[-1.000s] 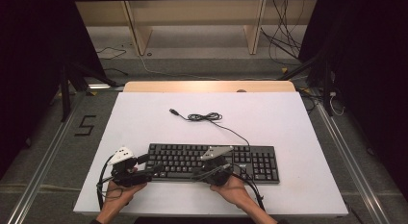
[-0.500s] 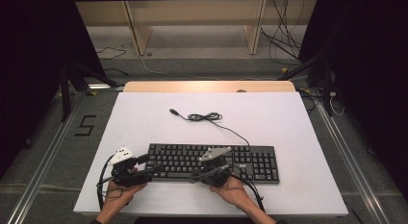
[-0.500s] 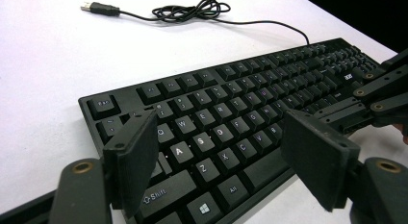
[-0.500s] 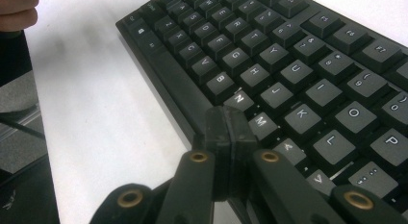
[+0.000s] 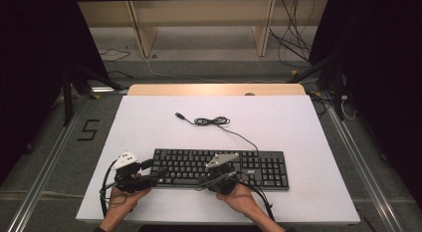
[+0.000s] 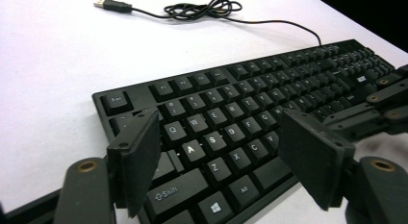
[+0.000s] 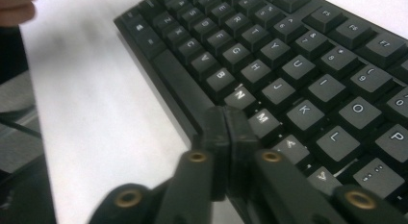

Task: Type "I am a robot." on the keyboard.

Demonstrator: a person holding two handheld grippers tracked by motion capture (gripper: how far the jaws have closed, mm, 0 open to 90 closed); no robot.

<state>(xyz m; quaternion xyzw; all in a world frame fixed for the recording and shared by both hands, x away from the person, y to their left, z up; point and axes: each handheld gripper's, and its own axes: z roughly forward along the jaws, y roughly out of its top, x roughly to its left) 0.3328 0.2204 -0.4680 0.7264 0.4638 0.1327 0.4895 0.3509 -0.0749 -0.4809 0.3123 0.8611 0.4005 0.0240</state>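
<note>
A flat black plastic keyboard [image 5: 221,168] lies at about six o'clock on the white bench [image 5: 149,122], long side facing the person. Its thin black cable [image 5: 211,121] runs off toward twelve o'clock, ending in a loose coil and a plug. The left gripper [image 6: 226,159] sits at the keyboard's nine o'clock end, jaws spread wide above the letter keys, holding nothing. The right gripper [image 7: 225,125] rests at the keyboard's front edge near its middle, jaws pressed together with nothing between them, tips at the keys by the space bar.
</note>
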